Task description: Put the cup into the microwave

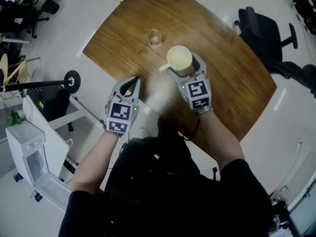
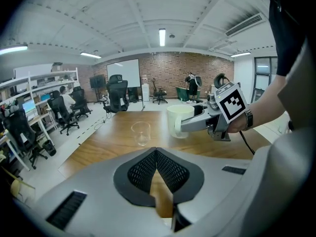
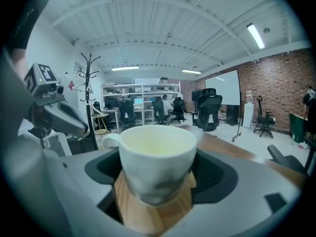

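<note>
- L side, lower centre of head view: left gripper (image 1: 132, 82) has its jaws together w/ nothing between them. Its own view shows the two dark mesh faces meeting in a point (image 2: 156, 154). It hangs over the near table edge and is free to help, e.g. w/ a door.
- R side, just above that in the frame: right gripper (image 1: 185, 69) is clamped on the cup (image 1: 179, 58). In its own view (image 3: 159, 176) the pads (image 3: 217, 174) press the cup's wall from both sides, below the rim.
- Cup (image 3: 158, 154) is upright, in the middle of the head view over the table (image 1: 222, 68). In the left gripper view (image 2: 178, 120) it seems held clear of the top.
- Handle (image 3: 106, 139) sticks out to frame left, outside the jaws.
- Handling, by judgement: looks like glazed ceramic, so stiff, no give, fairly weighty, slick on the outside, and it chips or breaks if knocked or dropped. Can't tell if there's liquid inside, so it's best kept level.
- Hold: across the body, low and wide as now, is prob. the safest. The handle is a poorer spot, as the cup could swing.
- Farther up the frame: a clear glass (image 1: 154, 37) stands on the table, near the cup but apart.
- Beyond: an office chair (image 1: 266, 38) at upper right. No microwave can be made out in any view.
</note>
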Available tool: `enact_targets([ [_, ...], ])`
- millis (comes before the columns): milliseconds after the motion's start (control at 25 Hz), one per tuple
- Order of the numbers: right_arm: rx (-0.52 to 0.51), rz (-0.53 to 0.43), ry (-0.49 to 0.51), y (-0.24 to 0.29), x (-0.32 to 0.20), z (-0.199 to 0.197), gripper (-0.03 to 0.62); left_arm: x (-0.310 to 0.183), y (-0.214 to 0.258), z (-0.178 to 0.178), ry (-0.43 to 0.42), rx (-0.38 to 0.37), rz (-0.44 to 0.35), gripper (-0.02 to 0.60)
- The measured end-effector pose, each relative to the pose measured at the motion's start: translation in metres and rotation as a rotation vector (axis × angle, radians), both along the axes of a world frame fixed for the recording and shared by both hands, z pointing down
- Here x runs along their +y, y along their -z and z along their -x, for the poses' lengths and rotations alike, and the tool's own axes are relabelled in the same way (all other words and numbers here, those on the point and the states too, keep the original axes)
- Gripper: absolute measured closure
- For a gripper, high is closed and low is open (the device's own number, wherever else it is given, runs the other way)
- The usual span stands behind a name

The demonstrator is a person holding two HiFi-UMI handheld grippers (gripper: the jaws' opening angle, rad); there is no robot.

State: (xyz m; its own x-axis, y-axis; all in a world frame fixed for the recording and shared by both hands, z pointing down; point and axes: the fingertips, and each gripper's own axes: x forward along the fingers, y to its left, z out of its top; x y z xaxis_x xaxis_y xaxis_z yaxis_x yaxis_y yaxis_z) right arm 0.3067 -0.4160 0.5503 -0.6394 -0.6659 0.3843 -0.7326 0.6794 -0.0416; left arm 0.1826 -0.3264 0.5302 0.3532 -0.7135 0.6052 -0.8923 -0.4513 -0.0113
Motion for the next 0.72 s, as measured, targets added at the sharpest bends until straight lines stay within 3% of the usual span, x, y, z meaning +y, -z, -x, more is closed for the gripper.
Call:
enact_targets([
  [720,-0.024,-0.05,0.166,0.052,0.026,0.095,0.136,0.041,0.028,0.078,0.19,0.028,-0.086,0.581],
])
